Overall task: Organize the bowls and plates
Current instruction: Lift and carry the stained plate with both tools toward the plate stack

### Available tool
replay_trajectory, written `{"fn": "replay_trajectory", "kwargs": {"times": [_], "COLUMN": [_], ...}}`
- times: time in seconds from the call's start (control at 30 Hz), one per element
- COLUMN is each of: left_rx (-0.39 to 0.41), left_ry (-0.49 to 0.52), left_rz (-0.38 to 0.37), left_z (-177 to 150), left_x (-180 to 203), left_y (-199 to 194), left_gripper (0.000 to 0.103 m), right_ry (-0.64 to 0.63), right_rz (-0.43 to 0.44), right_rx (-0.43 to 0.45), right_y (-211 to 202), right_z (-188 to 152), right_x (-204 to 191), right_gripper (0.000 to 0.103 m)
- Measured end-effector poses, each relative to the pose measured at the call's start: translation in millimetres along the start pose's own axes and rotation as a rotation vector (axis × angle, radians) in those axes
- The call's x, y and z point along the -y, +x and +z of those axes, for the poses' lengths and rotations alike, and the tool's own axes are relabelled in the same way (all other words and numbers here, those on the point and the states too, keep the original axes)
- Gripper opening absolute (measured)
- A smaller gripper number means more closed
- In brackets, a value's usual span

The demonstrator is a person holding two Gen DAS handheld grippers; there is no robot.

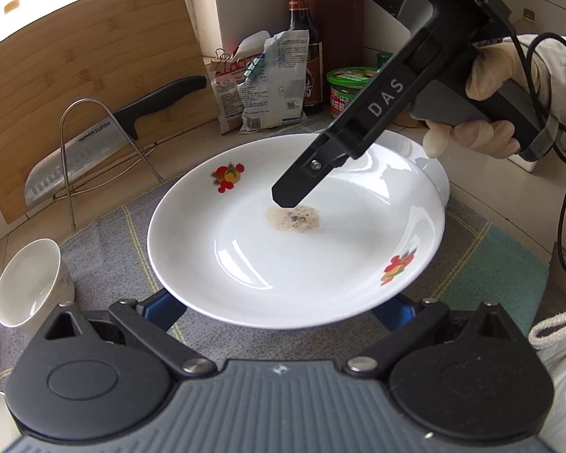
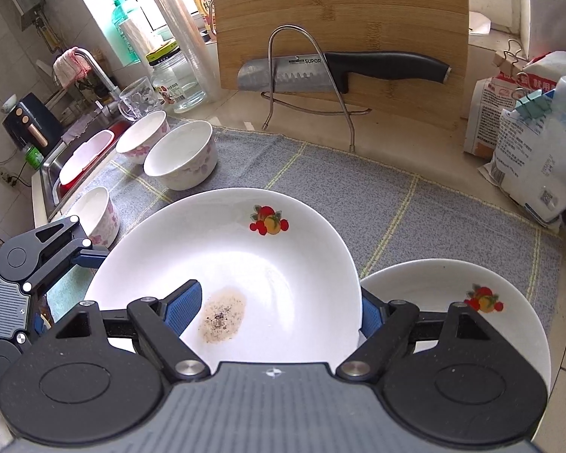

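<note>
A white plate [image 1: 294,249] with fruit prints and a brown stain hangs above the checked cloth [image 2: 358,181]. My right gripper [image 2: 275,313] is shut on the plate [image 2: 245,264], one blue pad [image 2: 181,309] lying inside it and the other pad [image 2: 369,317] outside the rim. In the left wrist view the right gripper [image 1: 290,196] reaches in from the upper right, held by a gloved hand [image 1: 483,139]. My left gripper [image 1: 279,311] stands open, its fingers under the plate's near rim. A second plate [image 2: 452,302] lies beneath. Three flowered bowls [image 2: 179,158] sit at the left.
A knife [image 2: 320,70] rests on a wire rack in front of a bamboo board [image 2: 339,7]. Clipped packets [image 2: 528,143] and a sauce bottle [image 1: 302,37] stand at the back. A sink [image 2: 83,158], a glass mug [image 2: 137,100] and a jar lie left.
</note>
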State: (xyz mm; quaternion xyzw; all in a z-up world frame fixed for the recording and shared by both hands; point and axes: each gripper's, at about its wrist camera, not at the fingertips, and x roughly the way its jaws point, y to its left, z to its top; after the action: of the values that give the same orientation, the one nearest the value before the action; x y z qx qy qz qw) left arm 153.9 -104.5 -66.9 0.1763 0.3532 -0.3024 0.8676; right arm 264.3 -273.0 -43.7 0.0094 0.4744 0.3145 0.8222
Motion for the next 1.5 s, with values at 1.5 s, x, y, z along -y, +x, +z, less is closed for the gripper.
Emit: {"fn": "replay_trajectory", "kwargs": {"times": [1.5], "left_rx": [-0.020], "left_ry": [0.188], "left_rz": [-0.232], "left_z": [37], "left_x": [35], "left_y": [60], "left_gripper": [0.102], "right_ry": [0.236], "right_rz": [-0.195], "right_rx": [0.054], "right_y": [-61], "right_z": [-77], "right_x": [67], "right_gripper": [0.087]}}
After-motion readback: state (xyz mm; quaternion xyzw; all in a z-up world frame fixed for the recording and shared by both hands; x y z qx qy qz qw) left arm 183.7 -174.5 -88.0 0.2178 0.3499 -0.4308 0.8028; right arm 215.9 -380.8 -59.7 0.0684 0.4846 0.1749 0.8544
